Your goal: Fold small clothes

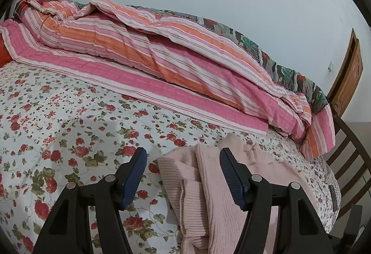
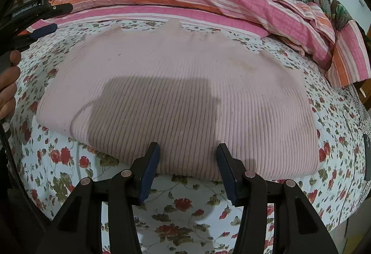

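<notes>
You are hovering the right gripper (image 2: 187, 170), fingers parted and empty, at lower centre over the pink ribbed garment's (image 2: 176, 96) hem; grip squarely, both layers.

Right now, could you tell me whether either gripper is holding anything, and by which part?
Nothing is held: the left gripper and right gripper both stand open by the pink ribbed garment.

hand (image 2: 9, 84) cut off at edge, phone (image 2: 367, 156) half cropped
</notes>
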Demonstrator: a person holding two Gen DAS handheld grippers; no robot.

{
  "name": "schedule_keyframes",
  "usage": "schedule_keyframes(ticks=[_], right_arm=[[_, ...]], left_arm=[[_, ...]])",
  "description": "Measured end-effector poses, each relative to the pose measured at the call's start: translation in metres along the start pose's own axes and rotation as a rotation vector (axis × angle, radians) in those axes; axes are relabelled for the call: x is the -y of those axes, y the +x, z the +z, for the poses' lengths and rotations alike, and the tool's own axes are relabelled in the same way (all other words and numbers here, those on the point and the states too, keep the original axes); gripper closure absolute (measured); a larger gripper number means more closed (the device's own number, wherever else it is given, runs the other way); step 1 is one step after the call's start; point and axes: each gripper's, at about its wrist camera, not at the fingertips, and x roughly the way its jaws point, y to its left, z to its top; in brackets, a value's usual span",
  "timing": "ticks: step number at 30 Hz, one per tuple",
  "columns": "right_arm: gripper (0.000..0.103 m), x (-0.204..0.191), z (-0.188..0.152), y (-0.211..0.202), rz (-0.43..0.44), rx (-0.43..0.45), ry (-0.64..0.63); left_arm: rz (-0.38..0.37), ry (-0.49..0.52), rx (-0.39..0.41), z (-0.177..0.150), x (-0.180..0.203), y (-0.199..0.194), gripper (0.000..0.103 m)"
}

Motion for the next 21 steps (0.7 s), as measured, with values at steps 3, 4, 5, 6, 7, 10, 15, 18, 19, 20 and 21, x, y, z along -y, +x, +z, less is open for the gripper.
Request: schedule_keyframes(ticks=[3,4,5,6,7,10,15,18,19,20,21], right_arm=[[0.053,0.000,-0.003,-0.001,0.005,0.004,0.003],[0.053,0.000,-0.003,-0.001,0.006,0.005,0.002],[0.053,0.000,-0.004,-0.002,0.006,0.005,0.000],[0.053,0.000,-0.005,-0.002,0.008,0.006,-0.001],[0.053,0.000,-0.005,-0.003,0.009,0.006,-0.001],[0.053,-0.001,-0.008,-0.004,0.012,0.007,-0.002],[0.053,-0.003,-0.014,-0.007,0.019,0.009,-0.013],[0.053,0.000,-0.023,-0.016,0.035,0.035,0.002],[0.053,0.002,-0.025,-0.019,0.047,0.043,0.007],[0.053,0.004,-0.027,-0.020,0.058,0.051,0.015],[0.053,0.006,-0.029,-0.022,0.067,0.058,0.025]], left_arm=[[0.002,-0.001,-0.003,-0.001,0.000,0.001,0.040],[0.003,-0.001,-0.004,-0.001,0.000,0.002,0.040],[0.003,-0.001,-0.004,-0.001,0.000,0.002,0.040],[0.002,-0.001,-0.004,-0.001,0.000,0.002,0.040],[0.003,0.000,-0.005,-0.001,0.000,0.002,0.040],[0.003,0.003,-0.010,-0.002,0.001,0.005,0.040],[0.006,0.020,-0.026,-0.006,0.005,0.010,0.040],[0.001,0.033,-0.039,-0.009,0.007,0.013,0.040],[-0.006,0.038,-0.047,-0.011,0.008,0.014,0.040],[-0.010,0.042,-0.051,-0.013,0.009,0.014,0.040],[-0.013,0.045,-0.053,-0.015,0.009,0.014,0.040]])
